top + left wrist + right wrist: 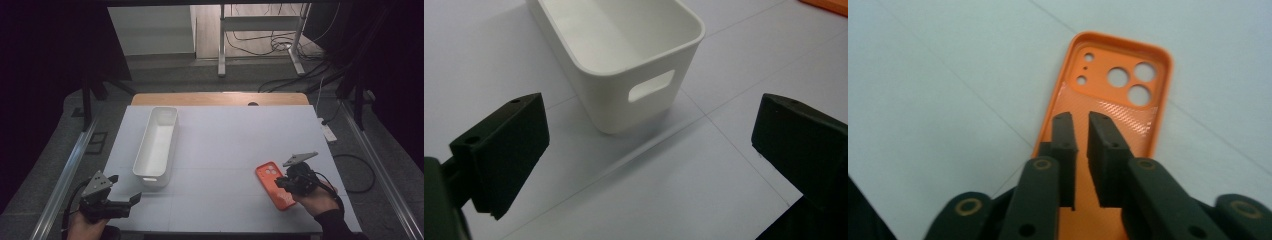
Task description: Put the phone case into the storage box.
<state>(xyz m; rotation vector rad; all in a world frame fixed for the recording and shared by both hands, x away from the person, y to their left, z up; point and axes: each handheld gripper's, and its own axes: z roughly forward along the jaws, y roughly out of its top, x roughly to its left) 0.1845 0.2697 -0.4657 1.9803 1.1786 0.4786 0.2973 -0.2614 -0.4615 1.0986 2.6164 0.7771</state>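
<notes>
Right gripper [1080, 125] over orange phone case [1118, 85], jaws nearly together with narrow gap, nothing visibly pinched; whether one jaw straddles case's side wall, cannot tell. Case lies flat, open side up, on white worktop [225, 150], right of centre, well apart from white bin [156, 146].

Judgement: step looks like picking case. Best get one jaw inside rim, one outside, clamp wall, lift level.

Left gripper [649, 165] released, jaws wide, near bin's handle end.

Count: one case, one bin, two grippers.
</notes>
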